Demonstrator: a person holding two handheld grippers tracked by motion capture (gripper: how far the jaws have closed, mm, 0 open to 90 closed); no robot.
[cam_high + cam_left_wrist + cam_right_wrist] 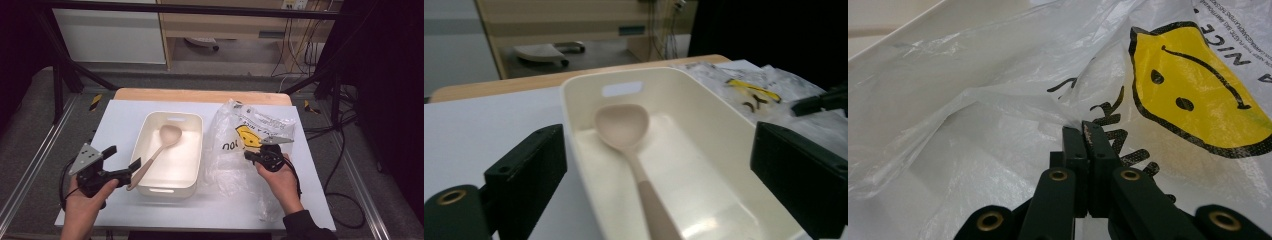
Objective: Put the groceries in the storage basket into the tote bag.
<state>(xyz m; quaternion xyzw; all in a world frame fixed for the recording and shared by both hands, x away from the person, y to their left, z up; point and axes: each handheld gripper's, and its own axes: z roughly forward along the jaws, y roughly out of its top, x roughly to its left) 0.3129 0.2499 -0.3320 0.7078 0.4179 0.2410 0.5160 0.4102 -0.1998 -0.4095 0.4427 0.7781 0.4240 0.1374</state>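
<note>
While the spoon lies in the tub, progress: it looks set down already; bagging or moving on seems left.
Spoon (161, 149): bowl inside the tub (192, 150), handle resting over the near rim.
Left gripper (122, 162): spread wide, empty, just beside the handle end, not touching as far as I can tell.
Right gripper (1087, 131): pressed together, pinching the bag (230, 165).
Bag: on the counter (120, 120), right of the tub.
</note>
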